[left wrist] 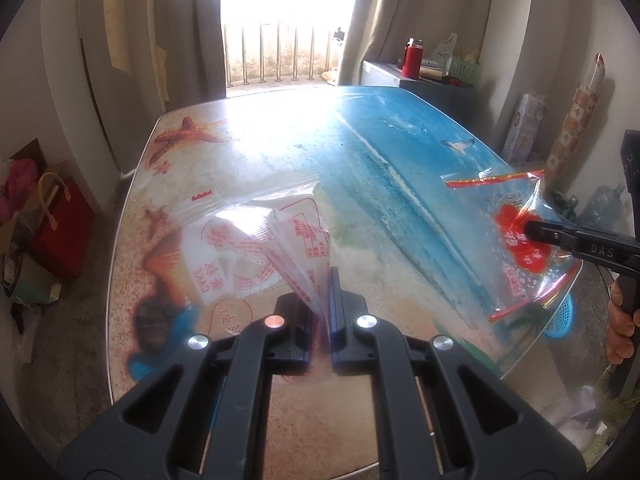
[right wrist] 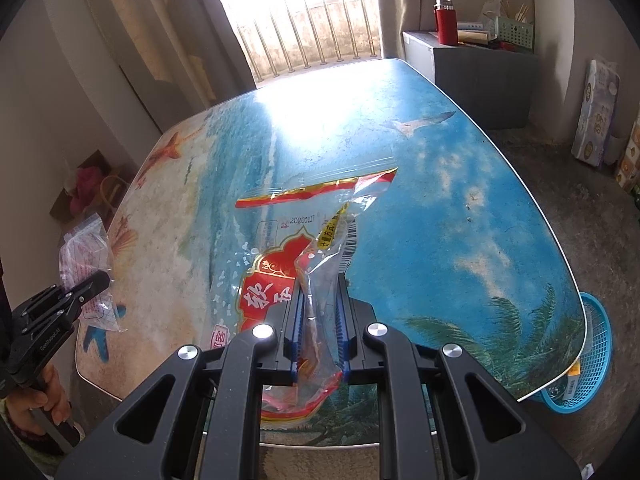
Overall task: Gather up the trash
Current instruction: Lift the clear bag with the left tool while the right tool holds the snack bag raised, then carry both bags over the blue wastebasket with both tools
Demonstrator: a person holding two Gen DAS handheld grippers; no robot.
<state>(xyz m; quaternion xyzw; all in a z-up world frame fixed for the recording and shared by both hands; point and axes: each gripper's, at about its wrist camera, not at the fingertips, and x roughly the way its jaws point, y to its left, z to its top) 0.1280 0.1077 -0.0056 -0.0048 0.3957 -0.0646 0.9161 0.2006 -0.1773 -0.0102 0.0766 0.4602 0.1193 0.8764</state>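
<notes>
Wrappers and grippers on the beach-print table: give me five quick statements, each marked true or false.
1. The left gripper is shut on the white wrapper with red print. True.
2. The right gripper is open and empty. False: it is shut on the clear wrapper with the red label.
3. A blue basket sits beside the table, below its edge. True.
4. Both wrappers lie flat on the table. False: each is pinched between a gripper's fingers and stands up from them.
5. The red flask stands on the beach-print table. False: it stands on a cabinet behind the table.
</notes>
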